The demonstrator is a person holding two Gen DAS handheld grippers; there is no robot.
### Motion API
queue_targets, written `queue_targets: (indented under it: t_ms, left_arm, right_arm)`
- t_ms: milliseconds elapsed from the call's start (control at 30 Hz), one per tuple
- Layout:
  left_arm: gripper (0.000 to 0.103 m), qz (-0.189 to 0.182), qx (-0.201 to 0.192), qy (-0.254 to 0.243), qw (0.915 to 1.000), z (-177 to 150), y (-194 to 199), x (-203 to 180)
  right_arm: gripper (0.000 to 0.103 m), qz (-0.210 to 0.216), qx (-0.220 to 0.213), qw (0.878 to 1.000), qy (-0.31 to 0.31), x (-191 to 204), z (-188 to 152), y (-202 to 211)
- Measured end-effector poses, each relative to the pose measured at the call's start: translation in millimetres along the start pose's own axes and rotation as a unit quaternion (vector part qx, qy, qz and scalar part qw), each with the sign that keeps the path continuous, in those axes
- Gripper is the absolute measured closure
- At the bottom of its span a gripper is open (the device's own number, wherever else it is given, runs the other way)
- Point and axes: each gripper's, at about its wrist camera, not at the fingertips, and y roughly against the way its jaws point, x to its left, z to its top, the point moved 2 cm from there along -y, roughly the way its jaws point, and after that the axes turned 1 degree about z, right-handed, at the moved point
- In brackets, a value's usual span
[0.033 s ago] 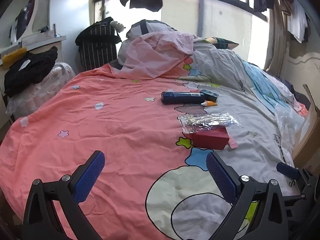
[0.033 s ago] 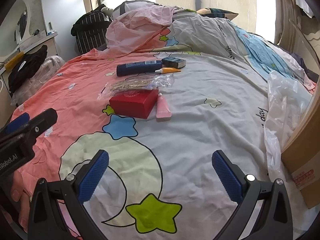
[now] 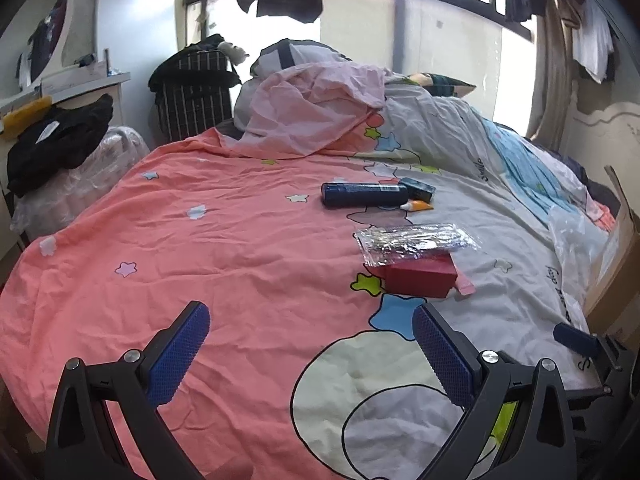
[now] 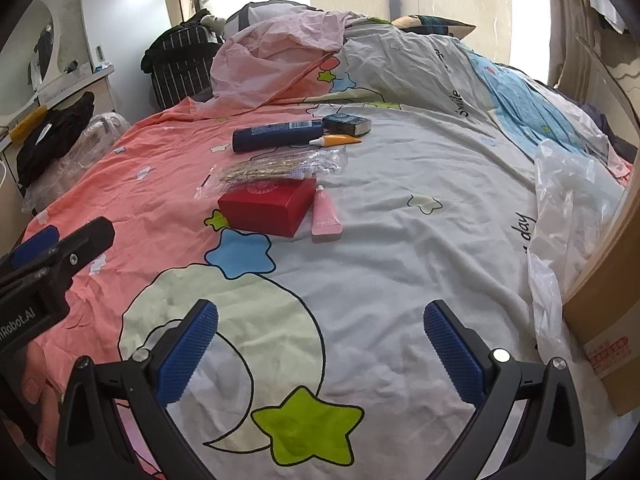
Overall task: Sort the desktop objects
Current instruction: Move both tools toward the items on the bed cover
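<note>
change since earlier frame: none I can see; both my grippers and every object sit where they sat, views match.
left gripper point(image 3: 310, 354): fingers spread wide, nothing between them, hovering over the pink side of the bedspread point(image 3: 224, 240).
right gripper point(image 4: 320, 350): also spread wide and empty, over the moon-and-star print; my left tool shows at its left edge.
key relation: the cluster lies ahead of both grippers, right of centre for my left, slightly left of centre for my right. Right looks nearer, my judgement.
nearest object: red box point(image 4: 267, 207), flat, a corner toward my right gripper.
beside it: pink tube point(image 4: 325, 216) touching the box's right side, long axis running away from me, wide crimped end nearest.
on top/behind: clear packet point(image 4: 280, 168), long axis left-right, its near edge overlapping the box's far edge.
further: dark blue bottle point(image 4: 278, 136) lying down, long axis left-right; orange tube point(image 4: 338, 141) just in front of its right end, white cap toward the bottle.
furthest: small dark box point(image 4: 347, 124) at the bottle's right end, touching or nearly.
in the way: nothing between my grippers and the cluster; plastic bag point(image 4: 568, 200) and cardboard box point(image 4: 608, 320) far right.
stage: grouped tight; can't tell if sorted or waiting.
</note>
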Motion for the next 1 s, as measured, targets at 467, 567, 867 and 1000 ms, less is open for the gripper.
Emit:
queue_targets:
  t_ms: [467,567,867,1000]
  left_arm:
    - [0.000,-0.035,0.004,-0.017,0.9992,-8,10,-13]
    - [0.000,-0.052,0.017,-0.011,0.9984,-8,8,-10]
    - [0.000,-0.072,0.041,-0.003,0.9966,-15,5,-12]
    - [0.000,-0.081,0.050,0.012,0.9953,-15,1,-5]
  right_arm:
    - [0.000,0.006,-0.033,0.999,-0.031,-10,-3,18]
    - [0.000,0.005,-0.032,0.999,-0.029,-10,-5,18]
    - [0.000,0.021,-0.038,0.999,-0.028,-9,-7,24]
    - [0.000,0.030,-0.033,0.998,-0.038,-12,-8,24]
